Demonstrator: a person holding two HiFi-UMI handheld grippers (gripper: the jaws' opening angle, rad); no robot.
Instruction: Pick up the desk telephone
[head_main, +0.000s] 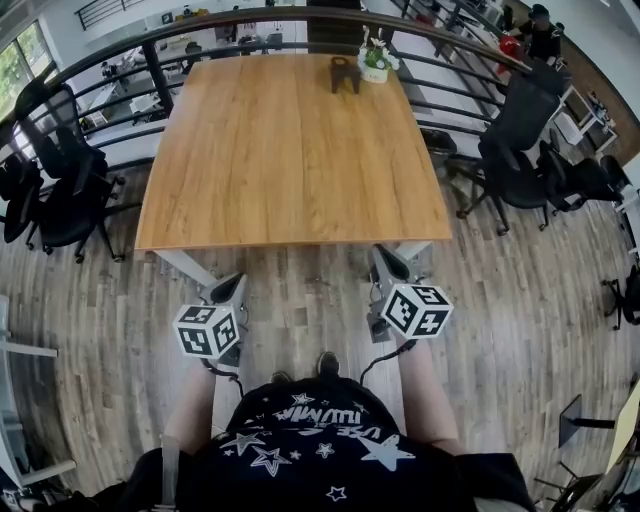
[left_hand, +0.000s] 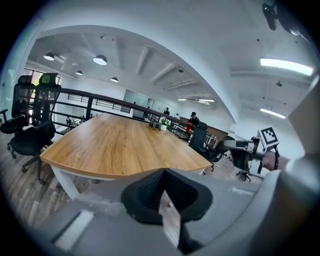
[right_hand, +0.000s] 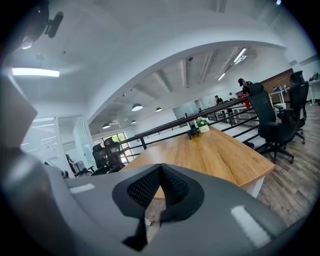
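Observation:
A small dark object, too far off to make out as a telephone, stands at the far edge of a wooden table, beside a white pot of flowers. Both grippers hang over the floor in front of the table's near edge, far from that object. My left gripper is shut and holds nothing. My right gripper is likewise shut and holds nothing. In the left gripper view the shut gripper points at the table. In the right gripper view the shut gripper faces the dark object.
Black office chairs stand left and right of the table. A dark railing curves round its far side. The floor is wooden planks. A white table leg is close to the left gripper.

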